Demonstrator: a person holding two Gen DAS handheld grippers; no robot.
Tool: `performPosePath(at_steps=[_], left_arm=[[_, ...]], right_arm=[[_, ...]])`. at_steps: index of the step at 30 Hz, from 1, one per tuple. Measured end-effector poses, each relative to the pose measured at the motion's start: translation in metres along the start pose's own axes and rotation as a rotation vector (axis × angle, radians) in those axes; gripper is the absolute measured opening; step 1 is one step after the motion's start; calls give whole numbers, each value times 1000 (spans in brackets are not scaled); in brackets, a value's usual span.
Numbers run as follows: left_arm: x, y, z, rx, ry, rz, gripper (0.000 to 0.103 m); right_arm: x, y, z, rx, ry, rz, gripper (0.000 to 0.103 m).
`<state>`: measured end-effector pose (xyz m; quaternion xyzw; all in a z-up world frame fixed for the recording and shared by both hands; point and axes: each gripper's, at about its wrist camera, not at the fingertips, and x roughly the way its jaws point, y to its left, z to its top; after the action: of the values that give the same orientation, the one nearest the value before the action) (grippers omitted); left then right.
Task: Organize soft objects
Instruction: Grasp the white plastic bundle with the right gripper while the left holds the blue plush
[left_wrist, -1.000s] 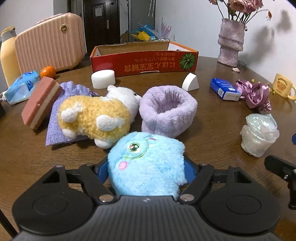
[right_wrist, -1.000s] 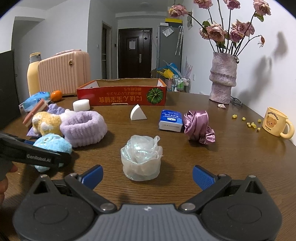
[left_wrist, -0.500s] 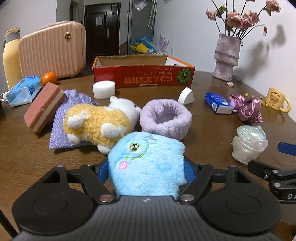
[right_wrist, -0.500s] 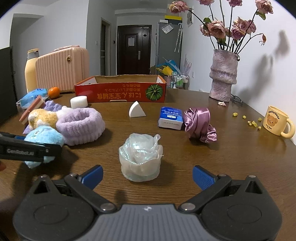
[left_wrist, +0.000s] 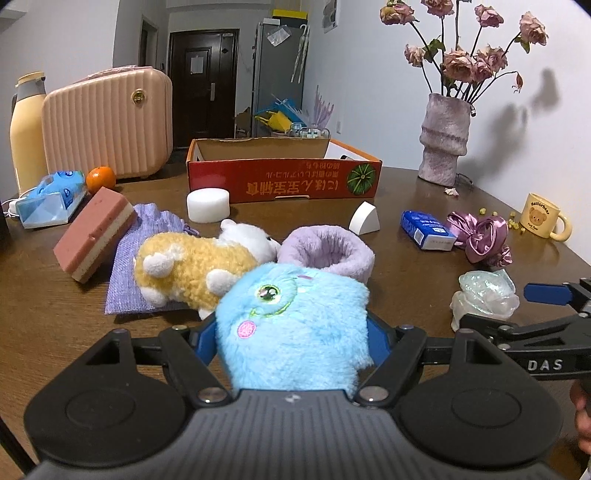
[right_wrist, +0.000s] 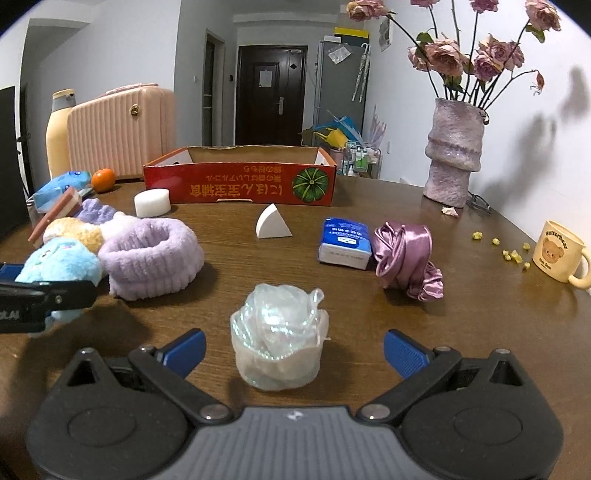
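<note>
On the left, the left gripper (left_wrist: 291, 338) is level and low above the brown wooden table (left_wrist: 44, 317), its blue pads clamped against both sides of a fluffy blue plush toy (left_wrist: 291, 325); the toy's lower half is hidden behind the gripper body. Just beyond lie a woolly yellow plush (left_wrist: 192, 269) and a fuzzy lilac band (left_wrist: 327, 251), curled into a ring. To the right, the right gripper (right_wrist: 293, 349) is spread wide, flanking a crinkled, glossy translucent bundle (right_wrist: 279, 349) without touching it. Far back stands a shallow red cardboard box (right_wrist: 240, 186).
</note>
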<state>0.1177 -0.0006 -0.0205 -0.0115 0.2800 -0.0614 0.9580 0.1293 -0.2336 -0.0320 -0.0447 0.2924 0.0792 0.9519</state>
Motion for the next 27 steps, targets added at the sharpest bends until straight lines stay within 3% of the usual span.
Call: performPosePath(at_steps=[8, 27], left_arm=[[-2, 0, -1, 1, -12, 0, 77], [-5, -1, 0, 8, -27, -1, 77]], right_arm=[[13, 4, 6, -25, 21, 9, 95], [32, 4, 8, -29, 91, 47, 51]])
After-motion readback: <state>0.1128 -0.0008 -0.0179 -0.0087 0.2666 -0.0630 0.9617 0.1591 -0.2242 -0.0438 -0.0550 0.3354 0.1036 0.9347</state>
